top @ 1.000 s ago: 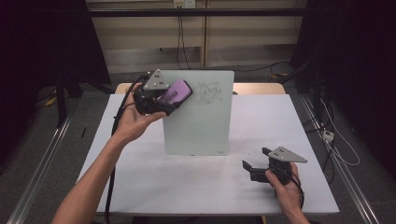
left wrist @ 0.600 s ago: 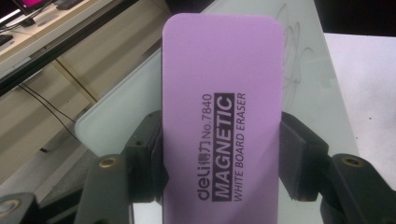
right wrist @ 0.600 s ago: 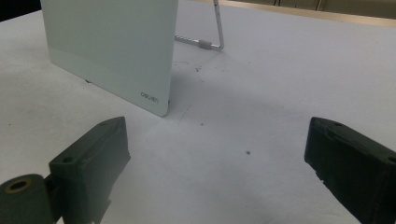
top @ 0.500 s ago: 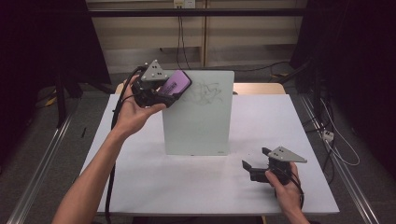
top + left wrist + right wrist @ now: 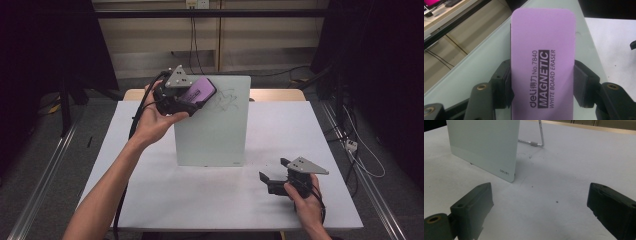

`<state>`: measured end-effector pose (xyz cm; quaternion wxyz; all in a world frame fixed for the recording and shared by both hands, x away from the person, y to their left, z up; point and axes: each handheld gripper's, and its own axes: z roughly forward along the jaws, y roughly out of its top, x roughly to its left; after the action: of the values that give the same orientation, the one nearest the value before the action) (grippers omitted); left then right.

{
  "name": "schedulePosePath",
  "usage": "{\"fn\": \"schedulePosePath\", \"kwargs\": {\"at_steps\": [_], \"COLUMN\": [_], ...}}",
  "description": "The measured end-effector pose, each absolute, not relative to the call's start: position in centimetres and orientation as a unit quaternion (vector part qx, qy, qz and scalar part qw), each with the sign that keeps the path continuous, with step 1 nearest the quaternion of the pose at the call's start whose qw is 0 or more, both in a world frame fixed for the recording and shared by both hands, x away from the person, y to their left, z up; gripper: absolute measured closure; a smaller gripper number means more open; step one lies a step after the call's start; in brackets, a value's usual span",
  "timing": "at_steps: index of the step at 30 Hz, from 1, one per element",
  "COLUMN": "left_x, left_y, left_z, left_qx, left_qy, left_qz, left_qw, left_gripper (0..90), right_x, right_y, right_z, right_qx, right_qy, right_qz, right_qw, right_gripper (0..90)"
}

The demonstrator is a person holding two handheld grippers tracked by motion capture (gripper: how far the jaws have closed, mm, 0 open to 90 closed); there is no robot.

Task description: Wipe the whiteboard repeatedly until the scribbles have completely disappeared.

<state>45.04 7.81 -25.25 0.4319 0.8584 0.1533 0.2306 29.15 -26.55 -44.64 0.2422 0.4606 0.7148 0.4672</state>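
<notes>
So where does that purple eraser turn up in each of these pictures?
High view: the purple eraser sits upper left of centre, clamped in the left gripper against the whiteboard.
Left gripper view: eraser at centre, between the black jaws.
Right gripper view: no eraser here.
Shared landmark: the whiteboard.

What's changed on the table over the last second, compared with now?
The left gripper, clamped on the purple eraser, slid up and left along the top of the whiteboard, away from the scribble. The right gripper stayed open, resting on the table.
</notes>
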Motion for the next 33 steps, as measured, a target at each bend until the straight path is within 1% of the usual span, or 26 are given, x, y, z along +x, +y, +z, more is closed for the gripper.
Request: {"fn": "schedulePosePath", "kwargs": {"at_steps": [18, 27, 33], "left_x": [43.8, 44.2, 44.7], "left_y": [5.7, 5.3, 5.5], "left_z": [-28.3, -26.9, -25.8], "left_qx": [0.881, 0.878, 0.868], "left_qy": [0.126, 0.134, 0.143], "left_qz": [0.207, 0.215, 0.222], "left_qw": [0.405, 0.405, 0.420], "left_gripper": [41.1, 41.1, 41.1], "right_x": [29.1, 29.1, 29.1], "right_y": [-26.7, -26.6, -26.7], "right_z": [-44.6, -44.6, -44.6], "right_qx": [0.462, 0.460, 0.460], "right_qy": [0.714, 0.715, 0.715], "right_qz": [0.467, 0.466, 0.467], "right_qw": [0.243, 0.243, 0.243], "right_gripper": [6.4, 6.4, 6.3]}}
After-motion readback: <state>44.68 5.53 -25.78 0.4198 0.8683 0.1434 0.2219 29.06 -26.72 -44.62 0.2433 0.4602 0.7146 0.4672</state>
